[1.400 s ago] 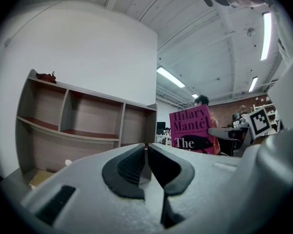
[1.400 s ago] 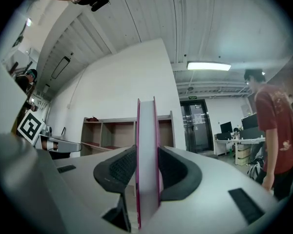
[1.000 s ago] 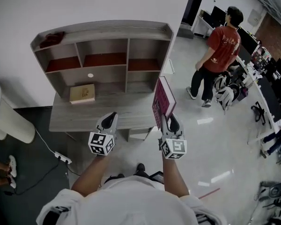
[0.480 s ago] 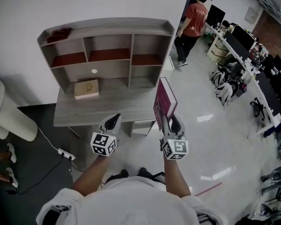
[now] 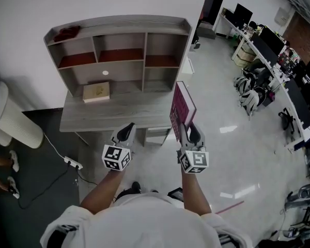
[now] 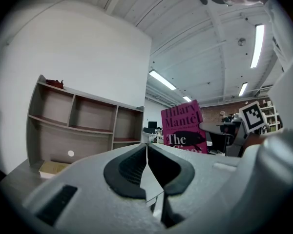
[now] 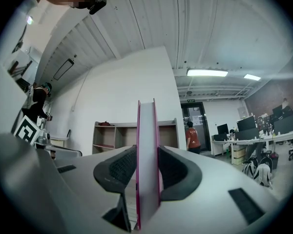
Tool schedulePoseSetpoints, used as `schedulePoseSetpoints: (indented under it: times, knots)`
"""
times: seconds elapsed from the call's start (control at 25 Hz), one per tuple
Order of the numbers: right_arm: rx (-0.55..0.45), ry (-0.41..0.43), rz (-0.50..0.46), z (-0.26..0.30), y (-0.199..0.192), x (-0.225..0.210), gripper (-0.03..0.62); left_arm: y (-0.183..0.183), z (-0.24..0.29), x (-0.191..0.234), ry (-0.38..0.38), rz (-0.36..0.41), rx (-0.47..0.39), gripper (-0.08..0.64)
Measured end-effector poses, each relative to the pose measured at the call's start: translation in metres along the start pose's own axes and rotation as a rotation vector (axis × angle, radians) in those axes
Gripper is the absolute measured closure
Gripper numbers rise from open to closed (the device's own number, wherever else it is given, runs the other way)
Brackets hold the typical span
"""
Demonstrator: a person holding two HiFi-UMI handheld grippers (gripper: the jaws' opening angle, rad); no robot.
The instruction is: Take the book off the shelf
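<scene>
The right gripper [image 5: 188, 129], jaws pinching the pink book [image 5: 180, 106] upright, is drawing further back from the shelf [image 5: 119, 24] (left gripper [image 5: 127, 128] empty, jaws pressed together), so the removal is looking done.

The shelf [image 5: 119, 32] looks like grey wood-grain board, matt, with dull red lining on its upper boards; the desk [image 5: 124, 112] under it shows the same grain; the book [image 5: 182, 107] has a smooth magenta cover, and its page edge is plain white paper; the left gripper [image 5: 126, 129] and right gripper [image 5: 188, 130] are matt grey plastic, with black ribbed pads [image 7: 118, 168] that look rubbery; the floor [image 5: 237, 154] on the right is pale and glossy, mirroring the lights; on the left it is dark and matt.
</scene>
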State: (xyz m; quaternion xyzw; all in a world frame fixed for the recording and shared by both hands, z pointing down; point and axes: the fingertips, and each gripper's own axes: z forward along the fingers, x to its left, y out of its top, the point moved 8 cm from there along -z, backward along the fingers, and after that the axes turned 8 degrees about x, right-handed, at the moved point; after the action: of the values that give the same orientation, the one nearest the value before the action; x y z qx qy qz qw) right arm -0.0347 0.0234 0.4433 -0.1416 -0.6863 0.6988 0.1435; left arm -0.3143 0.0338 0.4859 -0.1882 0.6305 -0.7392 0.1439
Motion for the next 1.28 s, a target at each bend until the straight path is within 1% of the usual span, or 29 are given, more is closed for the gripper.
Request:
schedulePoseSetpoints:
  times: [0.16,0.48,0.8,1.28]
  knots:
    - [-0.004,0.03,0.011,-0.012,-0.003,-0.007,0.457,-0.003,-0.002,-0.014,0.038,-0.018,-0.005,0.538]
    - [-0.004,0.054,0.02,-0.032,-0.012,-0.024,0.457,-0.008,-0.006,-0.041,0.075,-0.029,-0.003,0.538]
    - [-0.012,0.04,0.017,-0.049,-0.014,-0.042,0.457,-0.012,-0.007,-0.064,0.081,-0.023,0.001,0.538]
    - [-0.033,0.052,0.024,-0.055,-0.009,-0.056,0.457,-0.006,-0.001,-0.077,0.076,-0.003,-0.005,0.538]
